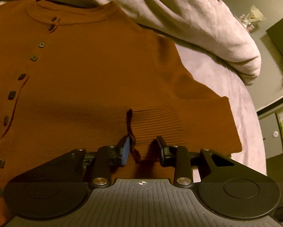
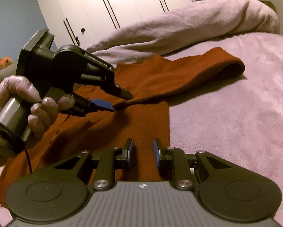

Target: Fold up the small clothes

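A rust-orange buttoned cardigan [image 1: 94, 66] lies flat on a lilac bedspread [image 2: 236, 123]. One sleeve [image 2: 179, 75] is folded across its chest. My left gripper [image 1: 143, 143] straddles that sleeve's ribbed cuff [image 1: 154, 121]; a gap shows at the pads, so it is open. In the right wrist view the left gripper [image 2: 121, 102] has one finger above the cuff end and one below, held by a gloved hand [image 2: 18, 98]. My right gripper [image 2: 143, 149] sits low on the cardigan [image 2: 145, 124] beside its right edge, narrowed with knit filling the space between its pads.
A bunched pale duvet [image 2: 179, 24] lies along the far side of the bed, just behind the collar; the same duvet [image 1: 179, 19] fills the top of the left wrist view. White wardrobe doors [image 2: 113, 3] stand beyond. Bare bedspread [image 1: 236, 94] stretches right of the cardigan.
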`<act>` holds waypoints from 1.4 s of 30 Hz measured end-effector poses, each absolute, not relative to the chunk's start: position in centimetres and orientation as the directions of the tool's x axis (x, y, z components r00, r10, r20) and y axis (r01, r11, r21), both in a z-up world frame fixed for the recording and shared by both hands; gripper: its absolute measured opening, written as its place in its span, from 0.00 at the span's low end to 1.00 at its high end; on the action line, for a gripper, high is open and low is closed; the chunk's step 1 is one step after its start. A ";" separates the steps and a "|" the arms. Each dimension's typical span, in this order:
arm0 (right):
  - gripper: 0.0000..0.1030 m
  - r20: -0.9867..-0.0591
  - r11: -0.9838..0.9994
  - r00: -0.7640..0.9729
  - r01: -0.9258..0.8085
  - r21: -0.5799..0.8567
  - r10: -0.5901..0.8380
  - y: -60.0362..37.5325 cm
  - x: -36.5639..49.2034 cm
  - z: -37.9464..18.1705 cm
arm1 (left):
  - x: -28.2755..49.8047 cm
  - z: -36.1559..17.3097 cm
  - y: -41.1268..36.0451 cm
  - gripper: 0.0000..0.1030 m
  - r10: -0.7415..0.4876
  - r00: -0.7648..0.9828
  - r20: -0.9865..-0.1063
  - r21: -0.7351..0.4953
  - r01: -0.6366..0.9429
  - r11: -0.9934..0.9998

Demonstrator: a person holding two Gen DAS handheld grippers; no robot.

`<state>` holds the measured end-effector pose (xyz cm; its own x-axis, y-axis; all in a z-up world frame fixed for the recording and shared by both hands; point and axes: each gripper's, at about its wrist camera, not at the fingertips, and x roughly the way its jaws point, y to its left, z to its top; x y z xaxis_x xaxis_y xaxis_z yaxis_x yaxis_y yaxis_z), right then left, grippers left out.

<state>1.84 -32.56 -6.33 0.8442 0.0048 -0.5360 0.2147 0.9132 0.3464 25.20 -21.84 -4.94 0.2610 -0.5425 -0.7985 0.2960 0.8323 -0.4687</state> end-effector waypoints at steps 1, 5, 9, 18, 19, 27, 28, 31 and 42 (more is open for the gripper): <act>0.20 -0.538 0.918 0.843 0.214 0.335 0.000 -32.4 1.9 -6.3 | 25.2 -4.9 -21.8 0.31 -0.539 0.262 -0.800 -0.465 0.298 0.834; 0.20 -0.540 0.925 0.842 0.211 0.316 -0.008 -32.5 2.4 -6.4 | 25.0 -4.8 -22.0 0.31 -0.530 0.266 -0.805 -0.447 0.316 0.837; 0.20 -0.539 0.931 0.842 0.207 0.302 -0.012 -32.5 2.3 -6.5 | 25.0 -4.8 -22.0 0.30 -0.525 0.264 -0.809 -0.439 0.321 0.839; 0.20 -0.535 0.930 0.845 0.203 0.306 -0.009 -32.5 2.3 -6.5 | 25.2 -4.8 -21.9 0.17 -0.520 0.264 -0.812 -0.429 0.335 0.839; 0.20 -0.535 0.931 0.845 0.202 0.304 -0.009 -32.5 2.3 -6.5 | 25.2 -4.8 -21.8 0.15 -0.521 0.262 -0.813 -0.431 0.332 0.839; 0.20 -0.535 0.932 0.845 0.202 0.303 -0.009 -32.6 2.2 -6.5 | 25.2 -4.5 -21.5 0.06 -0.524 0.270 -0.808 -0.433 0.331 0.839; 0.20 -0.535 0.932 0.845 0.201 0.302 -0.009 -32.6 2.3 -6.5 | 25.2 -4.5 -21.4 0.06 -0.526 0.271 -0.806 -0.436 0.330 0.838; 0.20 -0.535 0.931 0.845 0.202 0.305 -0.008 -32.6 2.2 -6.5 | 25.2 -4.3 -21.4 0.05 -0.524 0.272 -0.807 -0.435 0.327 0.839; 0.20 -0.535 0.931 0.845 0.203 0.304 -0.009 -32.5 2.2 -6.5 | 25.3 -4.1 -21.4 0.05 -0.521 0.272 -0.809 -0.429 0.333 0.840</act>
